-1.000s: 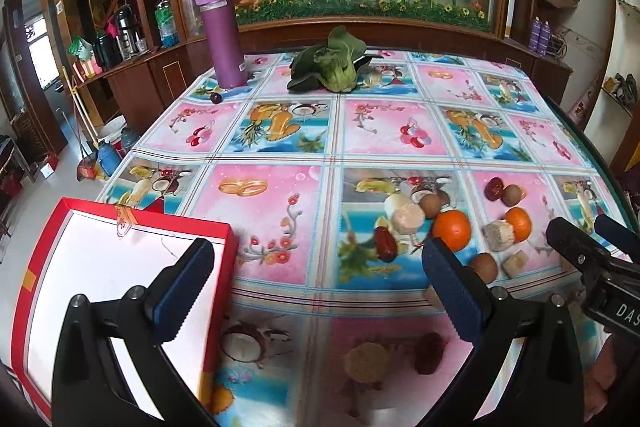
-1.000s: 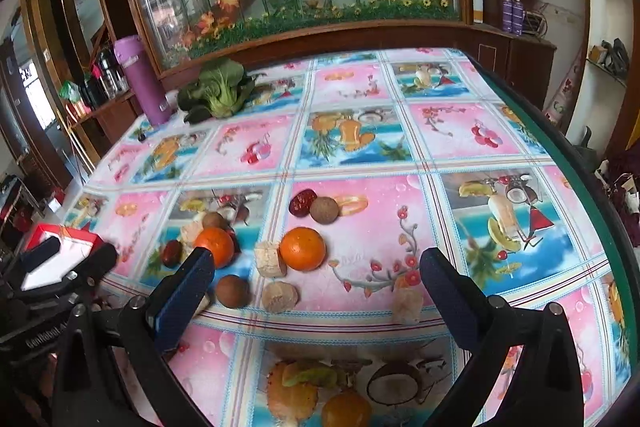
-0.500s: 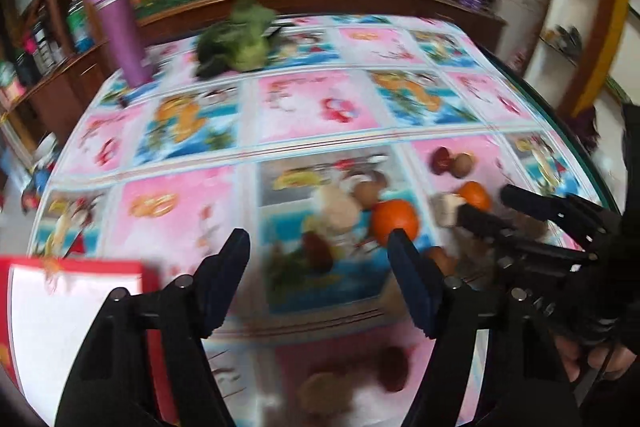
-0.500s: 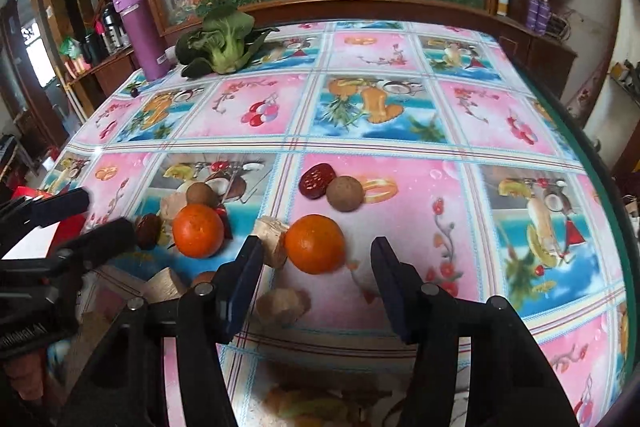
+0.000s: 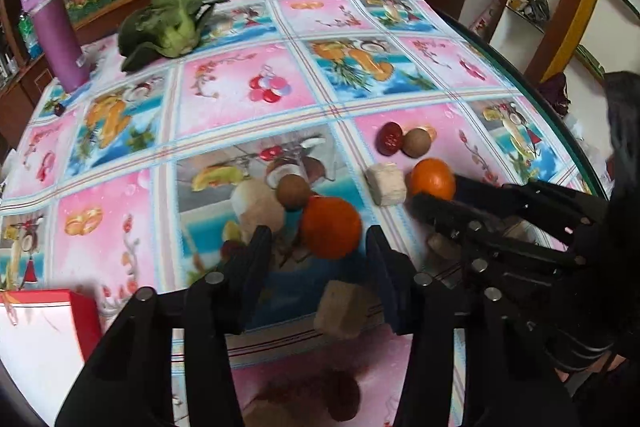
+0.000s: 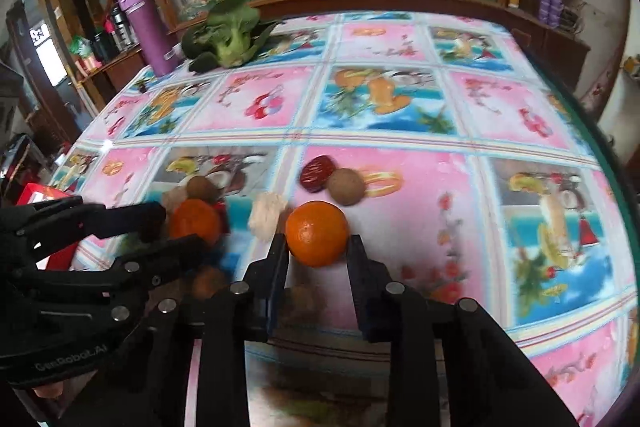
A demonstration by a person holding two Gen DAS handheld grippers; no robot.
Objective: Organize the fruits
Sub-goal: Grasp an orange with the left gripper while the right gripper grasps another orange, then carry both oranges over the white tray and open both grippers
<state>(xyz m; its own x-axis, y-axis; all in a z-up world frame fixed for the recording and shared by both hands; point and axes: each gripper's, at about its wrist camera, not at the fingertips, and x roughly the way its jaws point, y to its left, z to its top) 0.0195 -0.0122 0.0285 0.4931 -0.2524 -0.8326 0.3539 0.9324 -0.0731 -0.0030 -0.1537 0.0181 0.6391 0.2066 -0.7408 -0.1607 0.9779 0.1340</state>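
each gripper has its own orange dead ahead: right gripper (image 6: 318,247) brackets the right orange (image 6: 317,233), left gripper (image 5: 320,245) half-open around the left orange (image 5: 330,227), neither squeezed yet.

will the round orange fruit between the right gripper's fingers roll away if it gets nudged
Probably: the round orange fruit looks near-spherical and sits on a flat, glossy tablecloth. The right gripper flanks it on both sides, so sideways rolling seems blocked; forward stays free. Its skin looks firm, not fragile.
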